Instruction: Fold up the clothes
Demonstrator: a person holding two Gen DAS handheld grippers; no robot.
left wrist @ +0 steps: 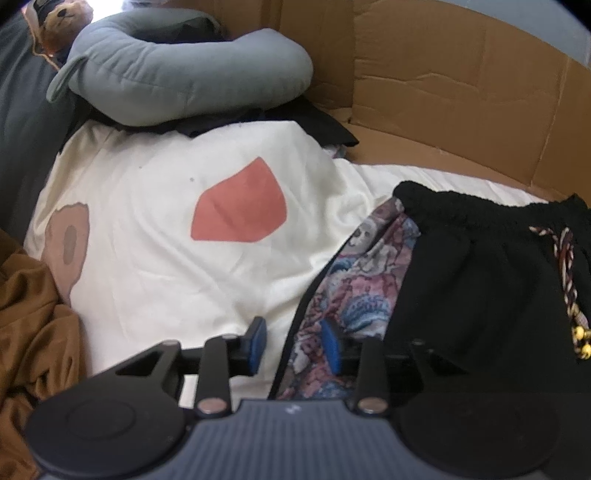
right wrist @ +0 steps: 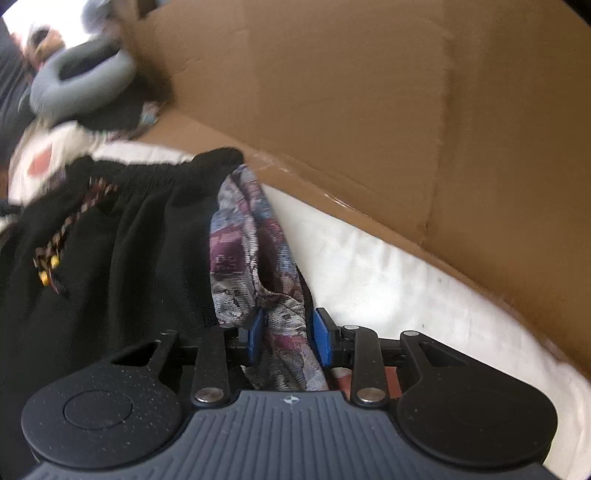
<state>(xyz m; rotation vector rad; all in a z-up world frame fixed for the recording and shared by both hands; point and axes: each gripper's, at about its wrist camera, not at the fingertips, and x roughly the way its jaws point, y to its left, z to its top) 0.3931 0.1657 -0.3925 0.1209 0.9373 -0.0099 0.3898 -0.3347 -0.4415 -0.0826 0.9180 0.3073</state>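
Shorts, black with a patterned side panel, lie spread on a white bed sheet.

Left tongs stand parted, blue pads apart; the panel's dark edge runs between them, and neither pad presses on the cloth.

Right tongs are parted too, with a bunched fold of the patterned panel rising between the pads; the left pad seems to touch the fabric, the right one stands just clear, so nothing is clamped.

Outward, a gathered waistband carries a braided drawstring with yellow beads. Beyond the shorts stands a cardboard wall. A cream cloth with a red patch lies beside the shorts, a brown garment at its edge, a grey neck pillow farther off, with a teddy bear behind it.
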